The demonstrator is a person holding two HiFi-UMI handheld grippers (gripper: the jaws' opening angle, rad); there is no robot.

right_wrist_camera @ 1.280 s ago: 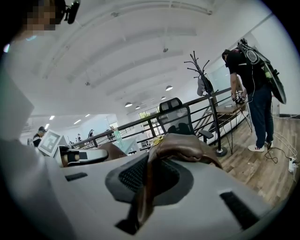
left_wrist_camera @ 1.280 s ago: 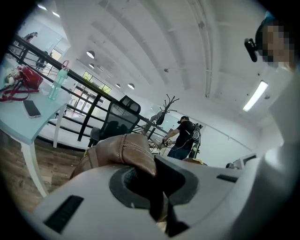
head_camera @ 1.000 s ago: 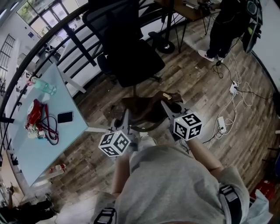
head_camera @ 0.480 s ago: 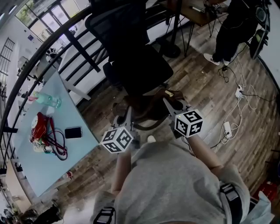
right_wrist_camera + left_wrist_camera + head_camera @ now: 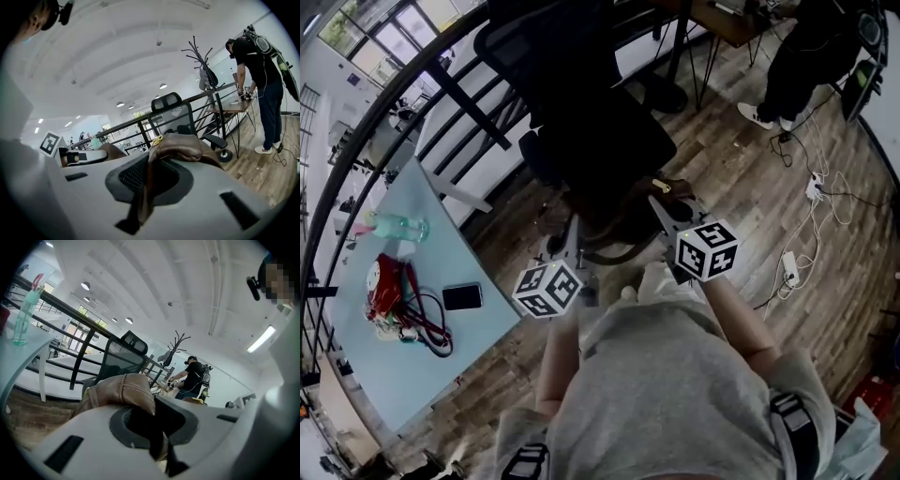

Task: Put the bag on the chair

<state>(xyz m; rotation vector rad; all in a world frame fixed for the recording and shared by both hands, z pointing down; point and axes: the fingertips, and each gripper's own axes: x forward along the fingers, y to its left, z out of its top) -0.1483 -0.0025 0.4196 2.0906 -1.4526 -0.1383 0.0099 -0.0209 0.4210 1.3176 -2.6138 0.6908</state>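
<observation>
Brown leather bag, soft and rounded, with stitched seams and a brass clasp, hangs over the wooden plank floor at the near edge of the seat of the black mesh-backed office chair; contact with the seat cannot be told. The left gripper and right gripper each have their fingers closed narrow on a fold of the leather, one at each end of the bag. Both forearms reach forward side by side, and the grippers point slightly below level toward the chair.

To the left stands a pale blue table carrying a black phone near its right edge, a red bundle with cords and a green bottle lying near its far corner. A black railing runs behind the chair. A person in black stands at the far right, and a white power strip lies on the floor.
</observation>
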